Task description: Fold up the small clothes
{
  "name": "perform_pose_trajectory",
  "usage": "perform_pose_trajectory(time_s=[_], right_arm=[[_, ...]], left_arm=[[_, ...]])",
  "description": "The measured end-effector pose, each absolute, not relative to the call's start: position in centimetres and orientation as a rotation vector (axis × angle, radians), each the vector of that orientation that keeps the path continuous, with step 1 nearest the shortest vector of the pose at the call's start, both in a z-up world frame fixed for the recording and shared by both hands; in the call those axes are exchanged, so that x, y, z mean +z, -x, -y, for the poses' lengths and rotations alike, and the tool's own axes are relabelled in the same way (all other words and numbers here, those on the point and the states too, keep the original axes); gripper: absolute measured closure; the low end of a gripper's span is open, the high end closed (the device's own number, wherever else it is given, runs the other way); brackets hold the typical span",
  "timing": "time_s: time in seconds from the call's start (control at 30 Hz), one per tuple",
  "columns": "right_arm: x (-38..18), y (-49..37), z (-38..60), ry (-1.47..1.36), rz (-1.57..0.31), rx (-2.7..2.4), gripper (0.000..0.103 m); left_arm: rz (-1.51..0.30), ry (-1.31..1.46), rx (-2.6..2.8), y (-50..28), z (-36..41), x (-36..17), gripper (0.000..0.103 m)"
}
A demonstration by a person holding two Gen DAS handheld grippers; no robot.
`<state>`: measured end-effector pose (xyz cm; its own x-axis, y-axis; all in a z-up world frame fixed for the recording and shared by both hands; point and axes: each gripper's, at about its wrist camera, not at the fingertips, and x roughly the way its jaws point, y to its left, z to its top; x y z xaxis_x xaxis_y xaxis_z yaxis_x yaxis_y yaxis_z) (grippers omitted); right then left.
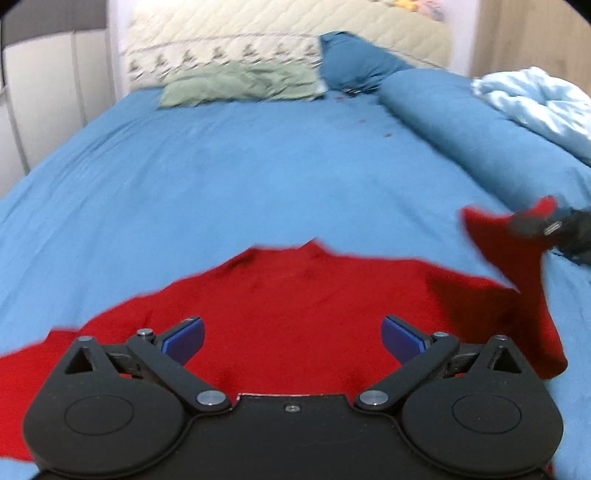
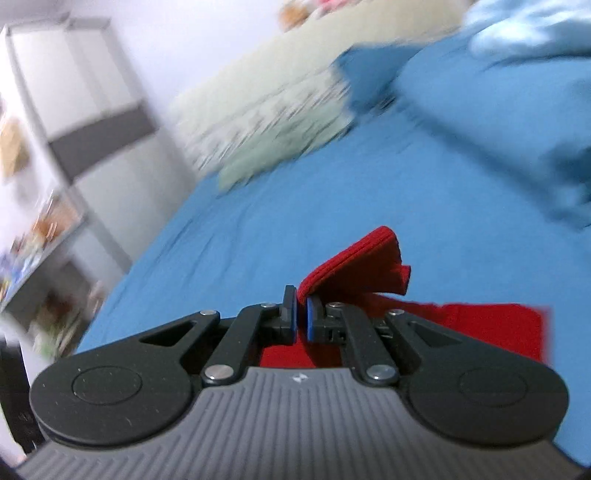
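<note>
A red sweater [image 1: 295, 306] lies spread on the blue bed sheet [image 1: 221, 177]. My left gripper [image 1: 293, 338] is open and empty, its blue pads just above the sweater's body. My right gripper [image 2: 301, 314] is shut on the ribbed cuff of the red sleeve [image 2: 354, 262] and holds it lifted off the bed. In the left wrist view the right gripper [image 1: 532, 225] shows at the far right with the raised sleeve [image 1: 506, 251] hanging from it.
A green pillow [image 1: 240, 86] and a blue pillow [image 1: 354, 62] lie at the head of the bed against a quilted headboard [image 1: 258, 33]. A rolled blue duvet [image 1: 480, 136] and a pale blue blanket [image 1: 535, 103] lie along the right side. Shelves [image 2: 48, 221] stand left of the bed.
</note>
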<state>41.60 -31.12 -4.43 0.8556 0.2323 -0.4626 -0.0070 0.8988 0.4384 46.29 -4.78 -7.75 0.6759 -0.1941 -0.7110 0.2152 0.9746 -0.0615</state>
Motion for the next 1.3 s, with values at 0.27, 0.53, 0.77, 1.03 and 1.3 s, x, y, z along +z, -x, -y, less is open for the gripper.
perform_pose_trajectory(time_s=[0.27, 0.53, 0.77, 1.03, 1.3], right_arm=[[-15.2, -44.2, 23.4, -0.412, -0.752, 0.259, 0.082], [-12.5, -41.5, 28.3, -0.465, -0.648, 0.271, 0.017], [-10.2, -37.0, 34.3, -0.311, -0.664, 0.034, 0.006], [-13.6, -32.7, 37.0, -0.215, -0.741, -0.062, 0.006], [-15.8, -31.6, 37.8, -0.263, -0.756, -0.088, 0.006]], left_arm=[[-0.940, 0.049, -0.245, -46.0, 0.2, -13.2, 0.000], [-0.885, -0.017, -0.360, -46.0, 4.2, -13.2, 0.000], [-0.809, -0.218, -0.458, -46.9, 12.2, -13.5, 0.019], [-0.818, -0.214, -0.418, -48.4, 13.4, -15.7, 0.082], [-0.855, 0.197, -0.397, -49.2, 8.3, -16.7, 0.070]])
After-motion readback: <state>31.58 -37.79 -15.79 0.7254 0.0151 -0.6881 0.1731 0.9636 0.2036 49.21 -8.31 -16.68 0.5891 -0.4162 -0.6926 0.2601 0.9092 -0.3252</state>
